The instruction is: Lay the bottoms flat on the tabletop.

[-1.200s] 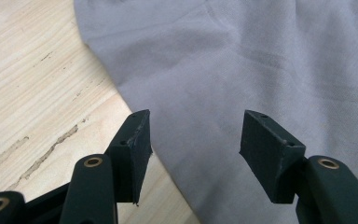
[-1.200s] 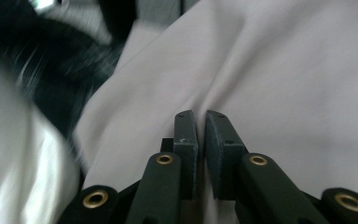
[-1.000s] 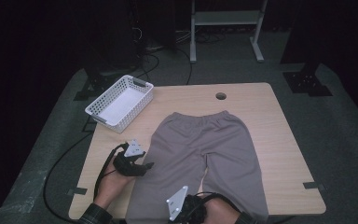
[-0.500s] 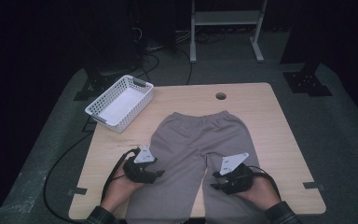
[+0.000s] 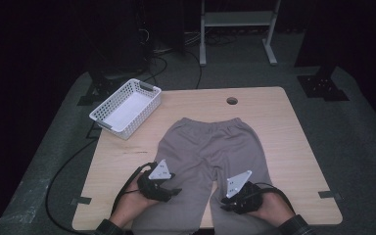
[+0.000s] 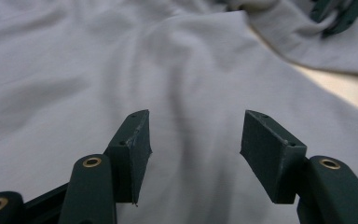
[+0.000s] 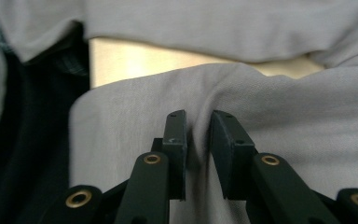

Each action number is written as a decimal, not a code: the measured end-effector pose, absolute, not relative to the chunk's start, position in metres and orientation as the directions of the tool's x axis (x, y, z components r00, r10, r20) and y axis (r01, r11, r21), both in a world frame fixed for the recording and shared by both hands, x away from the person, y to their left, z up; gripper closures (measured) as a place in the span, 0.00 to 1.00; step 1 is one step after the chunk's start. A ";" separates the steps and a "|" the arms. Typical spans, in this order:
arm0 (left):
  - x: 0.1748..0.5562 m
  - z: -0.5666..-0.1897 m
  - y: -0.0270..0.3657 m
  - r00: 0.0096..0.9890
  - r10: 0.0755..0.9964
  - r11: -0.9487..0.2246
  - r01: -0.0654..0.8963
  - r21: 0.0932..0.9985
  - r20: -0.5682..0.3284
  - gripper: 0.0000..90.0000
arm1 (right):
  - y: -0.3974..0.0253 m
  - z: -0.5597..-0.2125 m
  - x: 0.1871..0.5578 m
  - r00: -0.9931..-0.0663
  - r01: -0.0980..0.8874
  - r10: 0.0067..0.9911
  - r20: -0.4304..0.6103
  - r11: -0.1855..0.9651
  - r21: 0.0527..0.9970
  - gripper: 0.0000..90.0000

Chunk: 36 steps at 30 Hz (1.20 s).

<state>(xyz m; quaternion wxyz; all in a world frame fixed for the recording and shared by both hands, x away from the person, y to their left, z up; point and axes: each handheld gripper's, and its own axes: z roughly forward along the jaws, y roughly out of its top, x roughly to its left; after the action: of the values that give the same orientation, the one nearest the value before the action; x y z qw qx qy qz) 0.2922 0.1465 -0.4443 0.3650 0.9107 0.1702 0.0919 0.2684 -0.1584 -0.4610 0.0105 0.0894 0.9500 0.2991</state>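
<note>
A: Where do things stand with the trousers (image 5: 209,161)?

B: Flat on the table (image 5: 293,147), right of the basket (image 5: 126,107), unfolded. The right gripper (image 7: 198,123) has narrowed onto a fabric fold; the left gripper (image 6: 193,135) hovers wide over the other leg. Folding likely remains.

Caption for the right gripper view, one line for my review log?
Right claw pinching a fold of the grey pants near the table edge.
</note>
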 end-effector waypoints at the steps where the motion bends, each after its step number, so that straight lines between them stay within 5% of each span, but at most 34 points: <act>1: 0.289 -0.444 0.144 0.934 0.355 -0.677 0.232 0.699 0.033 0.46 | -0.159 -0.461 0.265 -0.986 0.153 0.162 0.036 0.808 0.569 0.83; 7: 0.276 -0.458 0.126 0.962 0.271 -0.754 0.185 0.630 0.042 0.48 | -0.165 -0.461 0.252 -0.991 0.129 0.129 0.041 0.811 0.570 0.82; 14: 0.263 -0.460 0.124 0.981 0.190 -0.785 0.178 0.594 -0.044 0.93 | -0.166 -0.461 0.250 -0.991 0.131 0.127 0.046 0.812 0.568 0.81; 16: 0.257 -0.461 0.126 0.981 0.178 -0.780 0.191 0.596 -0.081 0.99 | -0.166 -0.461 0.250 -0.991 0.135 0.125 0.056 0.813 0.566 0.81; 26: 0.235 -0.462 0.138 0.981 0.138 -0.779 0.193 0.596 -0.137 0.98 | -0.172 -0.462 0.239 -0.989 0.141 0.094 0.112 0.811 0.568 0.86; 36: 0.248 -0.448 0.155 0.962 0.261 -0.704 0.248 0.666 -0.082 0.69 | -0.182 -0.453 0.258 -0.979 0.188 0.193 0.066 0.728 0.660 0.57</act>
<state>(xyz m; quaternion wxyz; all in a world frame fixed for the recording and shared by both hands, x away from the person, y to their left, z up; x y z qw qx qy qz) 0.2483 0.1553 -0.4476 0.3593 0.9229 0.1380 0.0092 0.2575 -0.1817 -0.4527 0.0033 0.1025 0.9294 0.3544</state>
